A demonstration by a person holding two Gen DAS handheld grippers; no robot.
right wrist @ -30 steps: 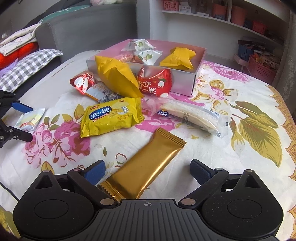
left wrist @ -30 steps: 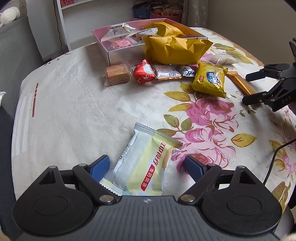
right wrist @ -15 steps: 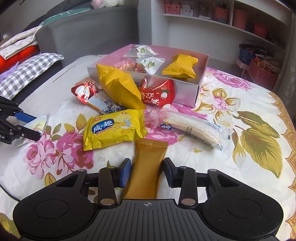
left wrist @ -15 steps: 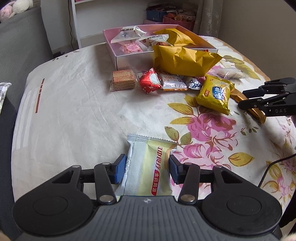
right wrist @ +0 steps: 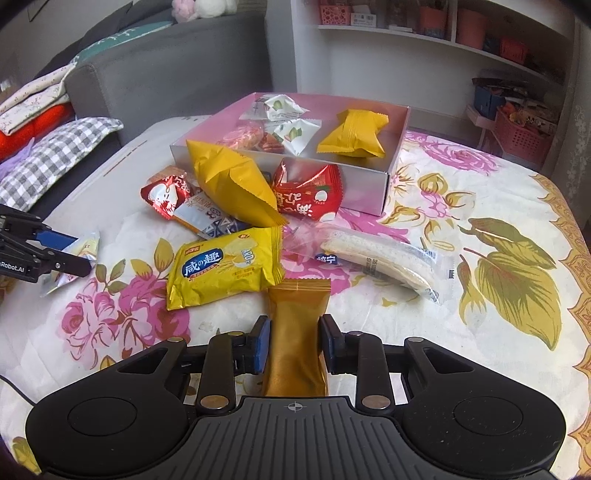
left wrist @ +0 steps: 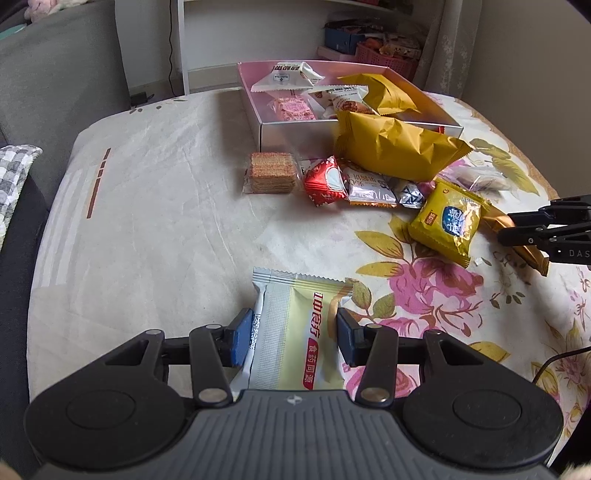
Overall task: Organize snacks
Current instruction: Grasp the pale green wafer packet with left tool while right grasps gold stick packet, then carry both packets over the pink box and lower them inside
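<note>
Your left claw (left wrist: 293,338) is clamped on a pale green packet (left wrist: 295,332); your right claw (right wrist: 293,343) pinches a gold packet (right wrist: 297,332).

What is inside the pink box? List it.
In the pink box: a yellow pack, two white packets, a pink snack and a reddish one. The big yellow bag hides the near corner.

A home living room: a grey sofa (right wrist: 166,70) with folded blankets (right wrist: 33,107) at upper left, white wall shelves (right wrist: 424,33) holding baskets at upper right, and a floral cloth (right wrist: 498,229) covering the tabletop.
</note>
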